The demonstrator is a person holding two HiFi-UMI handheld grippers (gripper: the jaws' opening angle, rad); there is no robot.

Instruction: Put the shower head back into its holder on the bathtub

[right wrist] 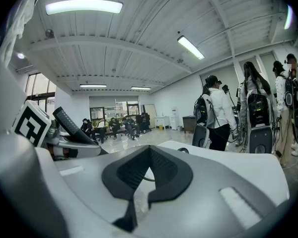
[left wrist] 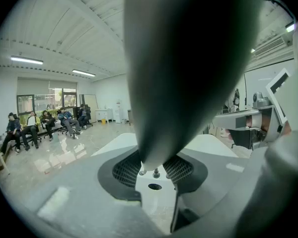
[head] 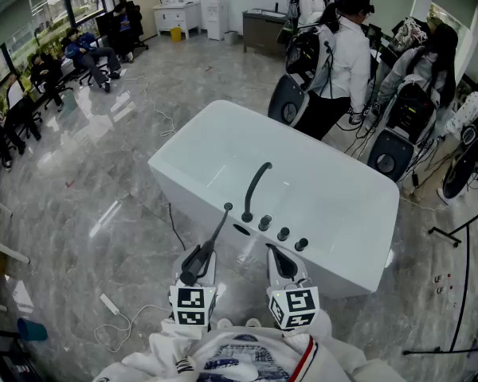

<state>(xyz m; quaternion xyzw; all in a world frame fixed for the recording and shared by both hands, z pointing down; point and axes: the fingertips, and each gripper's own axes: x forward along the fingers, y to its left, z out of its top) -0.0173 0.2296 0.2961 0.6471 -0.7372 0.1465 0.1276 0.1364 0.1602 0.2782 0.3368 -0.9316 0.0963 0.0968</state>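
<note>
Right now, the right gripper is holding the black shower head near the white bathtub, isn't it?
Not the right one: the left gripper holds the black shower head near the white bathtub. The head view shows it; the right gripper holds nothing.

The bathtub [head: 334, 173] is white, with a black spout [head: 255, 188] and dark knobs [head: 283, 234]. The shower head [head: 201, 257] is black. The floor [head: 88, 181] is grey marbled. The marker cubes [head: 193, 305] are black-and-white.

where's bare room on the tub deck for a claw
Bare, in the head view: bathtub deck left of the spout, and right of the knobs. Crowded: the middle, where spout, knobs and the left claw's shower head meet.
</note>
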